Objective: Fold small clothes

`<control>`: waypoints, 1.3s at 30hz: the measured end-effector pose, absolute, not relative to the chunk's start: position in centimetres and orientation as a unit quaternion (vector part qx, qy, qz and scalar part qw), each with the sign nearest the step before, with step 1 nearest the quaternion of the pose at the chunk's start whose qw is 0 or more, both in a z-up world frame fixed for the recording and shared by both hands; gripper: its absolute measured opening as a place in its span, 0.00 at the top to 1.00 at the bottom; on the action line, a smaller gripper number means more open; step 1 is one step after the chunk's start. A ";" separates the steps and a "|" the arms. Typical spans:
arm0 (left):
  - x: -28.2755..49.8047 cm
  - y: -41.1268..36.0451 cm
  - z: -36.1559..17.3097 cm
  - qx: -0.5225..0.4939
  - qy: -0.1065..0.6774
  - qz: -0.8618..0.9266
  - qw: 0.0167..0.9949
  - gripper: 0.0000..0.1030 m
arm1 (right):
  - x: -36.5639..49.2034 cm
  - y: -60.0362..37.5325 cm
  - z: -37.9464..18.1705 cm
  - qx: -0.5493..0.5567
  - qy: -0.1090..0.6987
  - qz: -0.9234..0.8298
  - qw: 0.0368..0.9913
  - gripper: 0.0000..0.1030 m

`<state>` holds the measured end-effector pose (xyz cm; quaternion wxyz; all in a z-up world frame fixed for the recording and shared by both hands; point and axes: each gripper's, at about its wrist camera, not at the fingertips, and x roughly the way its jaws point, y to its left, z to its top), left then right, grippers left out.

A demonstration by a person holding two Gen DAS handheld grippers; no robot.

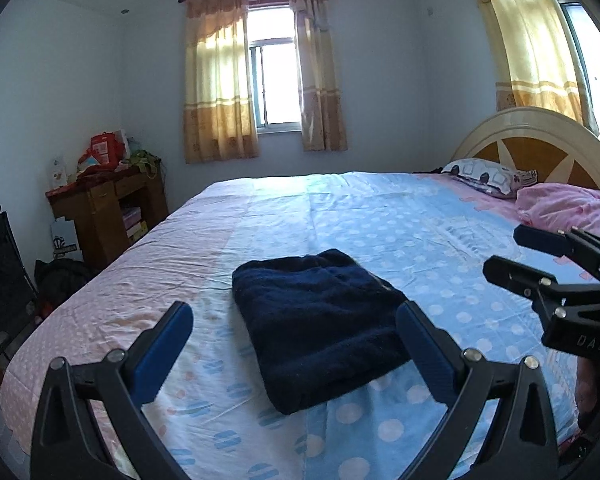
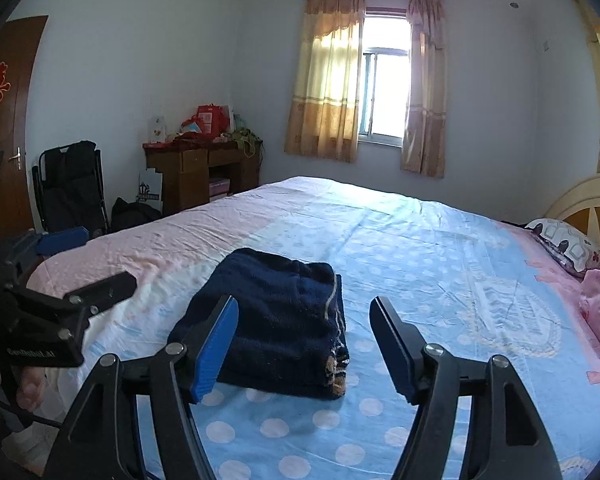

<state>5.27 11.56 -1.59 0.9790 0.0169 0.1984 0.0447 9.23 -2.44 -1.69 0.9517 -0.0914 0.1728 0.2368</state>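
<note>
A dark navy garment (image 1: 320, 324) lies folded into a thick rectangle on the polka-dot bedsheet (image 1: 380, 224). It also shows in the right wrist view (image 2: 276, 320), with a striped edge at its near right corner. My left gripper (image 1: 296, 336) is open and empty, held above the bed just short of the garment. My right gripper (image 2: 304, 336) is open and empty, close in front of the garment. Each gripper shows in the other's view: the right one (image 1: 500, 252) at the right edge, the left one (image 2: 96, 256) at the left edge, both open.
A pink blanket (image 1: 568, 208) and a patterned pillow (image 1: 488, 176) lie by the headboard (image 1: 540, 148) at the right. A wooden desk (image 2: 204, 172) with clutter, a black folding chair (image 2: 72, 184) and a door (image 2: 8, 120) stand beyond the bed's left side.
</note>
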 end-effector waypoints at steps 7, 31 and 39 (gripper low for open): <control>4.9 11.4 -1.6 0.015 0.198 0.046 0.979 0.00 | 9.4 -2.4 -1.9 -0.089 0.177 0.236 0.951 0.33; 4.7 11.1 -2.0 0.009 0.204 0.052 0.978 0.00 | 8.8 -2.1 -2.4 -0.092 0.180 0.242 0.949 0.33; 4.7 11.1 -2.0 0.009 0.205 0.051 0.977 0.00 | 8.8 -2.1 -2.4 -0.092 0.181 0.242 0.949 0.33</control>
